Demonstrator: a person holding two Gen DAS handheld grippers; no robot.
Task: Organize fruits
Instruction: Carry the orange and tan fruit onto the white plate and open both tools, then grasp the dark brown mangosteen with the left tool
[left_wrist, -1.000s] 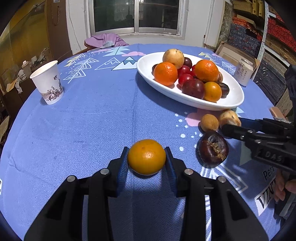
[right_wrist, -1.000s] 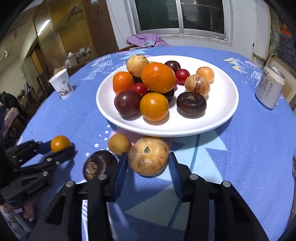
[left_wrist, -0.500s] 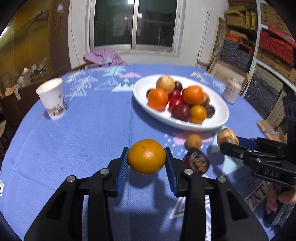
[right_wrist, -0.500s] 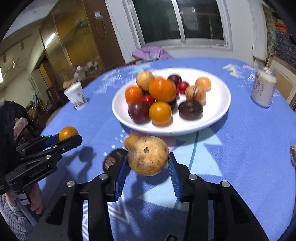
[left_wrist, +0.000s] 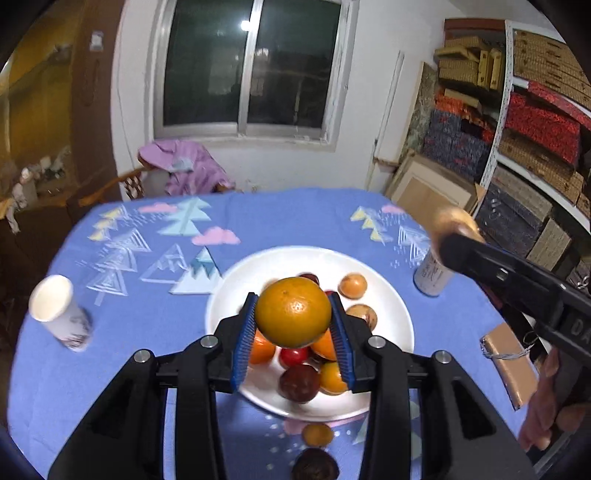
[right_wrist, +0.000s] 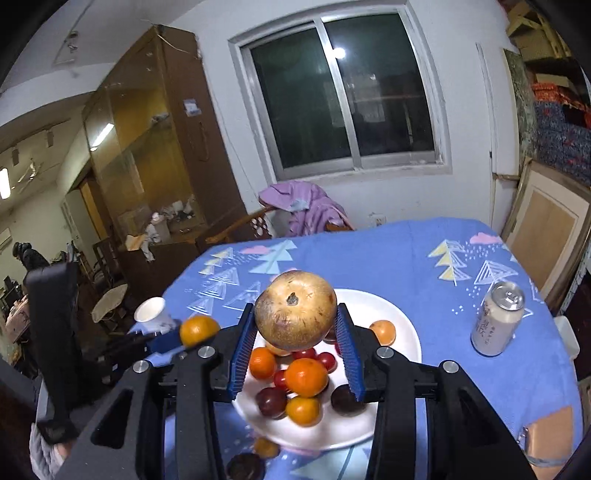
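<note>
Left hand-held gripper (left_wrist: 293, 341) clamped on the orange (left_wrist: 293, 312), mid-frame, high over the white plate (left_wrist: 400, 321). Right hand-held gripper (right_wrist: 295, 349) squeezed on the brown fruit (right_wrist: 295, 310), also above it. Round, firm, likely a bit slippery and light; best pinched across the fat middle.

Open plate rim (left_wrist: 400, 325) far right; heaped fruit (left_wrist: 299, 382) centre, can (right_wrist: 496, 320) beside.

A lived-in home dining room: blue-clothed round table (left_wrist: 110, 369), window (right_wrist: 347, 96), wooden glass-fronted cabinet (right_wrist: 147, 147), and shelves of stacked boxes (left_wrist: 517, 110).
</note>
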